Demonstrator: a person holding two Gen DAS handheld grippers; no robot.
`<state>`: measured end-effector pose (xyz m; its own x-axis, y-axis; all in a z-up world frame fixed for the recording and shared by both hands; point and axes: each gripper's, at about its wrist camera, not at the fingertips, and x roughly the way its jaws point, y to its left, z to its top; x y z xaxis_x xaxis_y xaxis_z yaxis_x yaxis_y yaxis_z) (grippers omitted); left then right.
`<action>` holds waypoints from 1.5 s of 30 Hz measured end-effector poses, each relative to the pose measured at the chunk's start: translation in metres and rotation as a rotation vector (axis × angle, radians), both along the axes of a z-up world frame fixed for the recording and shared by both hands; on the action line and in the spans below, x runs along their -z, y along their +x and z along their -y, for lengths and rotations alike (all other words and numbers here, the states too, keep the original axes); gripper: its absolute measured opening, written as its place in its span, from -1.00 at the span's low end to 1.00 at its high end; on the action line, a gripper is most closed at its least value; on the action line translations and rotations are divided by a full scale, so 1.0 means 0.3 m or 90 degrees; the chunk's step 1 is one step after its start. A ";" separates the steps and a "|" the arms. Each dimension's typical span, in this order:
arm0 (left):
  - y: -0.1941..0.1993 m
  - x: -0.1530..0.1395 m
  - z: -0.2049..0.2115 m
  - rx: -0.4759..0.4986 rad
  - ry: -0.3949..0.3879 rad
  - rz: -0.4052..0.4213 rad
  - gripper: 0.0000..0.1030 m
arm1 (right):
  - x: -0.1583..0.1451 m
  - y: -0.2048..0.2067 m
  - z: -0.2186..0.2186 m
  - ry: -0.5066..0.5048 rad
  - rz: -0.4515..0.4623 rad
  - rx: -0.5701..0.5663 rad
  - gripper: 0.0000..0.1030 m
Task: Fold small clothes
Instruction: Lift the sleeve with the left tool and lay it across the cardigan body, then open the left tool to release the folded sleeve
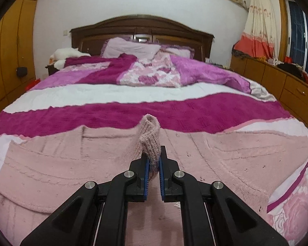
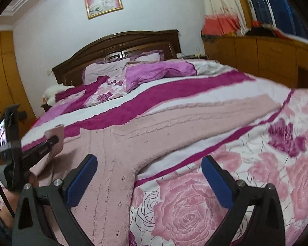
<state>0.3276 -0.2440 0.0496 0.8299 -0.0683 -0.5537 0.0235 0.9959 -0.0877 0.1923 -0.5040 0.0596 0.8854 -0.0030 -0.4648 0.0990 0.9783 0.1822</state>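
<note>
A pale pink knitted sweater (image 1: 71,164) lies spread flat on the bed. My left gripper (image 1: 153,160) is shut on a bunched, lifted fold of the sweater (image 1: 149,135) that sticks up between the blue pads. In the right wrist view the sweater (image 2: 117,143) lies with one sleeve (image 2: 205,114) stretched out to the right. My right gripper (image 2: 149,164) is open and empty, just above the sweater's right side and underarm. The left gripper (image 2: 41,145) shows at the left of that view, pinching the sweater's edge.
The bed has a magenta, white and rose-patterned cover (image 2: 195,205). Rumpled purple blankets (image 1: 154,71) and pillows (image 1: 129,47) lie near the wooden headboard (image 1: 141,28). Wooden cabinets (image 1: 287,86) run along the right. A wardrobe (image 1: 8,51) stands on the left.
</note>
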 end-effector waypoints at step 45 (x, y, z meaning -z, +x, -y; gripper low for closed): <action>-0.579 -0.132 -0.387 -0.001 0.103 0.002 -0.71 | 0.050 -0.055 0.131 -0.049 -0.042 -0.003 1.00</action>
